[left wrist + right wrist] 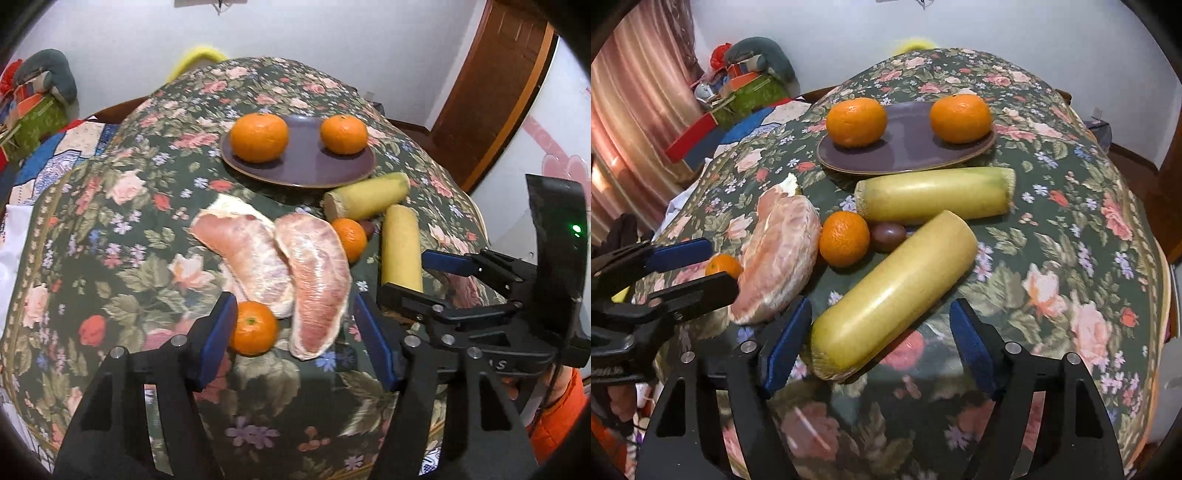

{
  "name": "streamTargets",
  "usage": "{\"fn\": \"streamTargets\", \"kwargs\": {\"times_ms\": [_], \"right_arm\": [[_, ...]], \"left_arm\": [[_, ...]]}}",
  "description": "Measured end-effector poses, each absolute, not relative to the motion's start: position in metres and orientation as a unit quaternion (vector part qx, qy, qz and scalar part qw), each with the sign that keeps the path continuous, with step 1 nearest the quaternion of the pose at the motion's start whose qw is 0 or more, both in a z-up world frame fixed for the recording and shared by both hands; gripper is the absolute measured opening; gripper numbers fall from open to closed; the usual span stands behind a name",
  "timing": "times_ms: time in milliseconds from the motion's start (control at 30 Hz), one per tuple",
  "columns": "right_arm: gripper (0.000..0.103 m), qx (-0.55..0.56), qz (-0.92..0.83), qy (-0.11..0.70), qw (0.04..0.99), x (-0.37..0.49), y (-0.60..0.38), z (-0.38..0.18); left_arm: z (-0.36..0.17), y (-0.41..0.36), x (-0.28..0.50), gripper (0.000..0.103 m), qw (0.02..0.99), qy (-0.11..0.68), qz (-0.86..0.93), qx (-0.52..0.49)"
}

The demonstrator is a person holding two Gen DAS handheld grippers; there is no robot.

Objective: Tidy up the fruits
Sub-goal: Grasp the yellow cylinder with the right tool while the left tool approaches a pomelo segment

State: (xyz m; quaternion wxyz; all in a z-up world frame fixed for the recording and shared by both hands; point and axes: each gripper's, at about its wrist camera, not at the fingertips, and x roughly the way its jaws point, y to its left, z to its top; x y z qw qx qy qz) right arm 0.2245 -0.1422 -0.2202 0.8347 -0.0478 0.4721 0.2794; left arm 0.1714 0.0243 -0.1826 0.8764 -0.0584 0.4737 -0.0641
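Observation:
A purple plate [306, 166] [908, 147] at the back holds two mandarins [259, 137] [343, 133]. In front lie two peeled pomelo wedges [247, 254] [317, 280], two yellow sugarcane pieces [934, 195] [890, 295], a mandarin [844, 239] and a small dark fruit [888, 236]. My left gripper [295, 332] is open, its jaws around a small mandarin [253, 328] and the near end of a pomelo wedge. My right gripper [881, 347] is open, its jaws around the near end of a sugarcane piece.
The floral tablecloth [110, 288] covers a round table that drops away at the edges. Boxes and cloth clutter [738, 92] lie on the left beyond it. A wooden door [491, 85] stands at the right.

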Motion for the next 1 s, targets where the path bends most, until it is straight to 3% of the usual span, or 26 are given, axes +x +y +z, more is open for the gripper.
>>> {"fn": "streamTargets", "kwargs": {"times_ms": [167, 500, 667, 1000], "right_arm": [[0.065, -0.064, 0.272, 0.473, 0.835, 0.221, -0.153, -0.221], [0.041, -0.054, 0.264, 0.465, 0.843, 0.217, -0.181, -0.216], [0.040, -0.035, 0.254, 0.466, 0.847, 0.220, -0.193, -0.213], [0.040, -0.035, 0.256, 0.463, 0.848, 0.245, -0.174, -0.216]], "left_arm": [[-0.182, 0.012, 0.176, 0.066, 0.882, 0.467, -0.059, -0.030], [-0.174, 0.002, 0.189, 0.066, 0.884, 0.462, -0.070, -0.013], [-0.200, 0.004, 0.208, 0.060, 0.864, 0.500, -0.057, -0.018], [-0.204, -0.001, 0.209, 0.060, 0.871, 0.488, -0.050, -0.013]]}}
